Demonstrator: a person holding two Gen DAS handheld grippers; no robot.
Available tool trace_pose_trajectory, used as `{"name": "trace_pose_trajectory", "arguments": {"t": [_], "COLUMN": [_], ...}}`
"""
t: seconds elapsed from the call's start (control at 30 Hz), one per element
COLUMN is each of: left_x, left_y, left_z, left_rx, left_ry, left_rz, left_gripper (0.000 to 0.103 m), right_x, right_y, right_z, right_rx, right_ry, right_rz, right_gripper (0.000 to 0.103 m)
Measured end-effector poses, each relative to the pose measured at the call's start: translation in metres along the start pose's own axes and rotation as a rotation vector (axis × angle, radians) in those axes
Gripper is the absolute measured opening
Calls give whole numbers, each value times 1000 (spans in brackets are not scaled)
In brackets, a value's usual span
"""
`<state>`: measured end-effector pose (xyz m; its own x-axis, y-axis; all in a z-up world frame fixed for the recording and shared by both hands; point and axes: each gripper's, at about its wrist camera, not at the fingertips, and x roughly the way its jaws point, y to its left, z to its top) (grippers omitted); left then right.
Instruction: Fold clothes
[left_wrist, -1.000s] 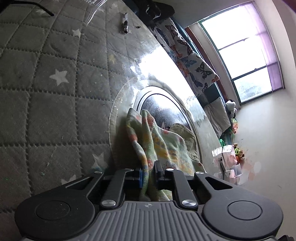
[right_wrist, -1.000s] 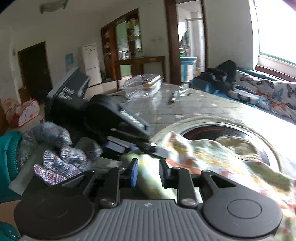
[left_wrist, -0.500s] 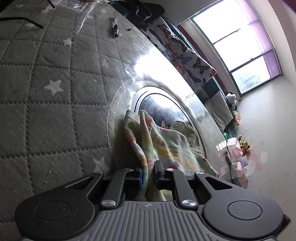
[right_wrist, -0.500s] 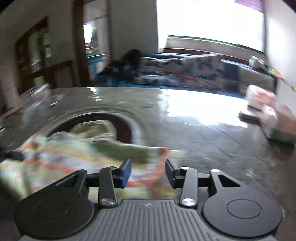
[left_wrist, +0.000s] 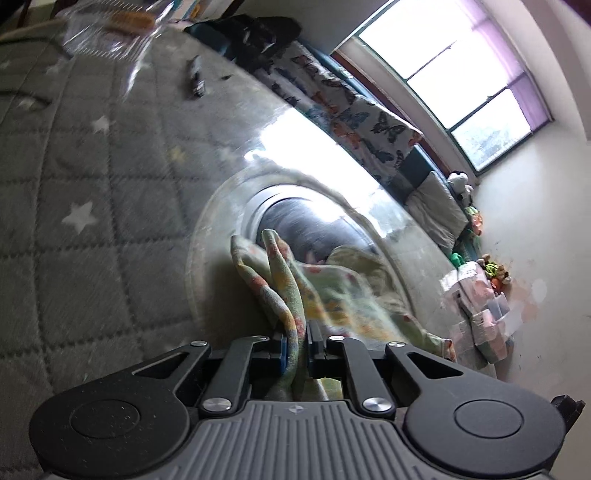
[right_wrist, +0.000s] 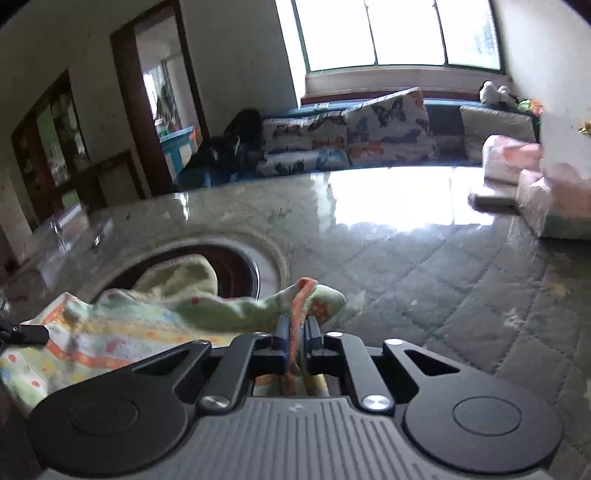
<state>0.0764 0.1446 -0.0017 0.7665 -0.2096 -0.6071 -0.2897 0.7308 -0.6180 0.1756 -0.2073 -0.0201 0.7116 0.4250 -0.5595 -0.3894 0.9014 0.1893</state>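
Covering the table, my quilted cloth (left_wrist: 92, 177) has a round recess (right_wrist: 236, 266) into which the patterned garment (left_wrist: 332, 291) sags. My left tongs (left_wrist: 295, 345) and right tongs (right_wrist: 295, 341) each pinch its edge.

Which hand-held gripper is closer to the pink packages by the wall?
Right. The right hand-held gripper has the pink packages just ahead to its right; the left hand-held gripper sees them farther off across the cloth.
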Motion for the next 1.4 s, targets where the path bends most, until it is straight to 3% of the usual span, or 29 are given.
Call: {"name": "trace_pose_trajectory", "arguments": {"t": [0.23,0.4,0.6,0.73,0.87,0.97,1.1,1.3,1.4], "left_x": [6,33,74,109,131,135,139,145,158], "left_y": [-59,-111,-162,-174,-172,-181,-194,-213,-220], "left_z": [13,14,-1,-20,-36,-35,-33,-32,-33], "left_rx": [135,202,263,311,357,368,384,406,400], "left_ry": [-12,11,72,142,203,203,203,202,223], "left_rz": [-93,-171,-257,-229,-135,-155,-180,-219,-241], "left_gripper": [9,9,9,9,15,19,18,17,17], "right_x": [-43,-74,-94,-86,-67,-69,-65,-22,-4], "right_y": [-15,-50,-103,-135,-160,-167,-159,-127,-119], "right_z": [25,44,49,33,9,4,21,31,33], "right_rx": [-2,10,39,75,107,128,112,92,82], "right_ry": [-116,-183,-195,-143,-55,-51,-71,-18,5], "right_rz": [-51,-158,-295,-355,-430,-425,-349,-205,-182], "right_gripper": [5,5,5,6,8,8,11,15,15]}}
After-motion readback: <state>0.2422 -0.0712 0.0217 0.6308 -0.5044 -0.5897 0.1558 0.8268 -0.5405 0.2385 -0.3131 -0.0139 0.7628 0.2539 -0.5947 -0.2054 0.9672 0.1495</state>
